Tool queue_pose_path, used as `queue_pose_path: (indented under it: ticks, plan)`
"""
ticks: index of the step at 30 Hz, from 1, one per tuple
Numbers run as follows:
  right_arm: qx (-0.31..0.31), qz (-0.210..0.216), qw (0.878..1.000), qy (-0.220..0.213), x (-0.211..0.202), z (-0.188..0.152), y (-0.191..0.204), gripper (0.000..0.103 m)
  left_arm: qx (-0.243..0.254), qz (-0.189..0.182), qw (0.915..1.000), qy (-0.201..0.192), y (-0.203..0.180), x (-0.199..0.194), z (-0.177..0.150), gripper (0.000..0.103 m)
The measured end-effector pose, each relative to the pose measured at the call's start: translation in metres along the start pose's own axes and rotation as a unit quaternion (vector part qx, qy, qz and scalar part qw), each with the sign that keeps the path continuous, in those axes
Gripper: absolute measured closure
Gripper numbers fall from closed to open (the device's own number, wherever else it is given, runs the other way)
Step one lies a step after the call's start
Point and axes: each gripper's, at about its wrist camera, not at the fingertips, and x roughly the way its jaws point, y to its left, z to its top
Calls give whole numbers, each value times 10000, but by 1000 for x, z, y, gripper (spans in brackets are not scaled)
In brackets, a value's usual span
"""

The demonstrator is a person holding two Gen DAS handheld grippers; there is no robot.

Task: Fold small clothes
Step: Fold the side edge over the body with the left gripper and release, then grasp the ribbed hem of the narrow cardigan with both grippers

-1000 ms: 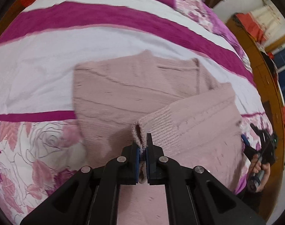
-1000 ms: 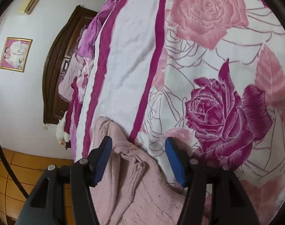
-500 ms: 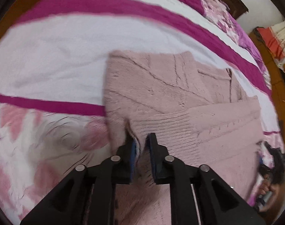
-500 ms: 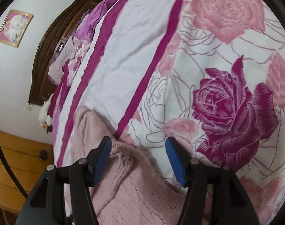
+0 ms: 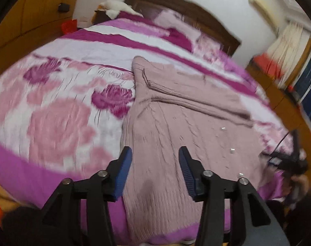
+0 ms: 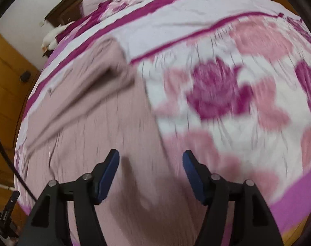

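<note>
Left gripper (image 5: 154, 164) wide open, holding nothing, above near part of pink sweater (image 5: 175, 143). Right gripper (image 6: 151, 168) also spread, empty, over the sweater's right edge. Sweater lies on the bed (image 5: 59, 112), sleeve folded across. Likely between folds; next move calls for pinching the near hem and carrying it up toward the collar.

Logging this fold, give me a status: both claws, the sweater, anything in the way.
Left claw open, empty. Right claw open, empty. Pink sweater flat on the bedspread, sleeve folded across. Nothing blocking it.
</note>
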Motion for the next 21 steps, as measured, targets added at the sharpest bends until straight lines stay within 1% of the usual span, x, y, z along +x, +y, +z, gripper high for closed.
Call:
queue_pose_path:
  ticks: [2, 3, 5, 7, 9, 11, 13, 14, 17, 21]
  plan:
    - [-132, -153, 9998, 43, 5, -23, 1, 33, -109, 17, 9999, -24, 5, -2, -12, 77]
    - [-181, -184, 9996, -82, 5, -28, 1, 33, -206, 4, 9998, 27, 9, 1, -14, 77]
    - [-254, -202, 9988, -356, 3, -38, 2, 32, -684, -254, 9973, 88, 22, 8, -21, 77]
    - [-200, -114, 9985, -489, 1, -42, -1, 32, -1124, -460, 9925, 133, 36, 16, -29, 76]
    - [-19, 224, 9982, -552, -3, -48, -11, 31, -1372, -473, 9890, 283, 47, 29, -36, 76]
    - [243, 674, 9960, -529, -4, -50, -21, 31, -1322, -525, 9895, 262, 48, 29, -40, 76]
    - [621, 1203, 9895, -510, -6, -51, -38, 31, -1205, -540, 9910, 199, 44, 26, -40, 74]
    - [759, 1378, 9863, -501, -5, -51, -43, 31, -1147, -531, 9918, 187, 43, 25, -40, 72]
    - [1078, 1811, 9763, -486, 0, -52, -52, 32, -1098, -564, 9923, 140, 42, 20, -45, 68]
    - [1131, 2099, 9702, -422, 7, -53, -53, 32, -1293, -661, 9893, 126, 51, 24, -45, 67]
